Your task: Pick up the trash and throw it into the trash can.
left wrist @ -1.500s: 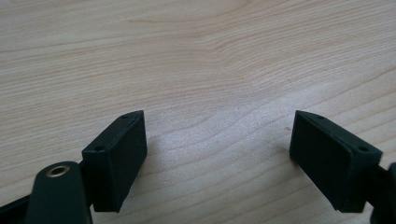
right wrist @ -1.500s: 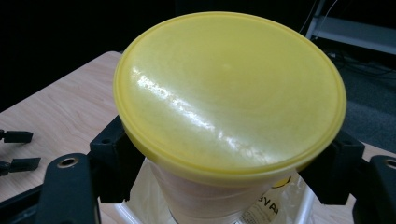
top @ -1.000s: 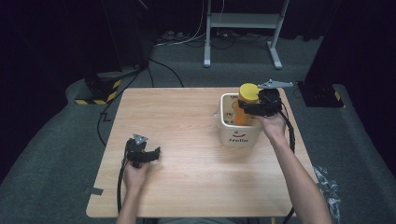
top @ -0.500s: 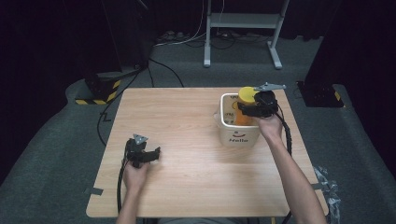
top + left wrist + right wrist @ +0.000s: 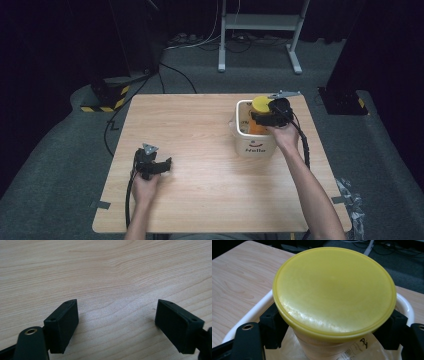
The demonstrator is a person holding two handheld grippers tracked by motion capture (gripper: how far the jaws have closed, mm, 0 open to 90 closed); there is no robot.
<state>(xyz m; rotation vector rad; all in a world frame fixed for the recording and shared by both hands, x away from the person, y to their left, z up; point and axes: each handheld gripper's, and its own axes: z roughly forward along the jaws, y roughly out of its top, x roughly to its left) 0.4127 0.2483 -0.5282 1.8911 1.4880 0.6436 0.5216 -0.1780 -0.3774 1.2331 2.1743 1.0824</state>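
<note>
Two hand-held grippers: one works, one waits.
Right hand-held gripper point(image 5: 263, 118): its jaws flank the yellow-lidded jar point(image 5: 258, 116) just under the lid; they have just been opening a little, and whether the pads press it now I cannot tell.
Jar's place: partly down inside the white bucket point(image 5: 252, 146), lid above the rim.
Why held so: gripping below the lid's overhang lets the jar hang straight, probably for lowering into the bucket.
Jar's axis: long axis upright, lid point(image 5: 334, 287) pointing up, base hidden in the bucket.
Left hand-held gripper point(image 5: 167, 164): jaws wide, nothing between them, resting on the surface point(image 5: 200, 130) well left of the bucket, out of the way.
</note>
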